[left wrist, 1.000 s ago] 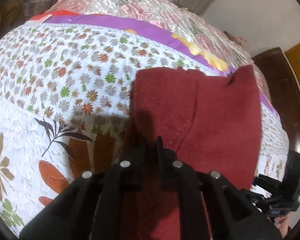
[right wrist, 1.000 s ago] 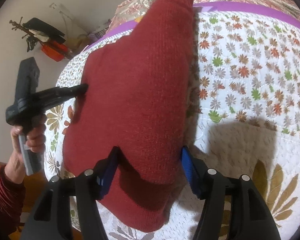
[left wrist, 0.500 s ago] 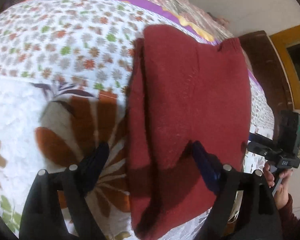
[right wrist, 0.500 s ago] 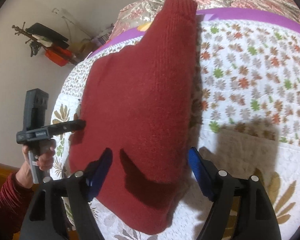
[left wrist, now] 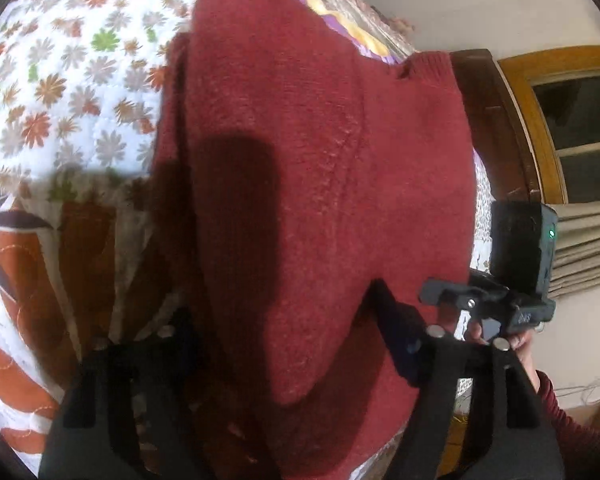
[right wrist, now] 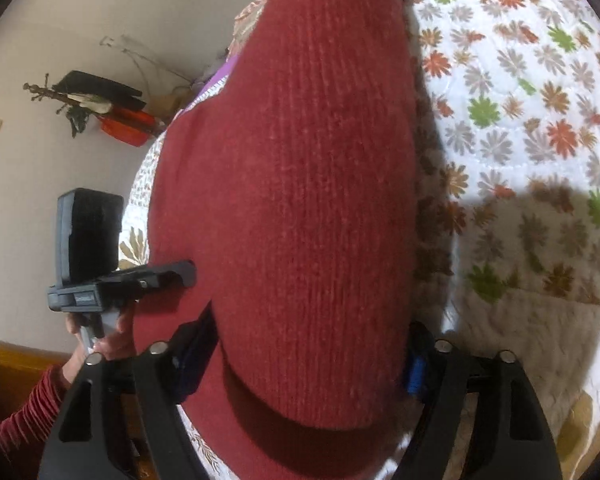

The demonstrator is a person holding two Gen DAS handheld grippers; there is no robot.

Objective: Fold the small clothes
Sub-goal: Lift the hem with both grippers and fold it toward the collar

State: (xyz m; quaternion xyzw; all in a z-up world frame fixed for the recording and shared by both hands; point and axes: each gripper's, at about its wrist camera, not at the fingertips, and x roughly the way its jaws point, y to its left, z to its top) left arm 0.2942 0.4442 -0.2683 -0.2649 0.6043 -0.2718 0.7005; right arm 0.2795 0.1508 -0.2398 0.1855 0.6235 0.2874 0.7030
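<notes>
Red sweater point(left wrist: 320, 184) lies folded on the floral quilt point(left wrist: 72, 92), a folded layer on top. Left gripper point(left wrist: 292, 344): fingers apart, straddling the sweater's near edge, not clamped on it. Right gripper point(right wrist: 308, 344): fingers likewise spread wide, one on each side of the sweater's near end, nothing pinched. In the right wrist view the left gripper's tip touches the sweater's left edge; a hand point(right wrist: 112, 336) in a red sleeve point(right wrist: 28, 412) holds its handle.
</notes>
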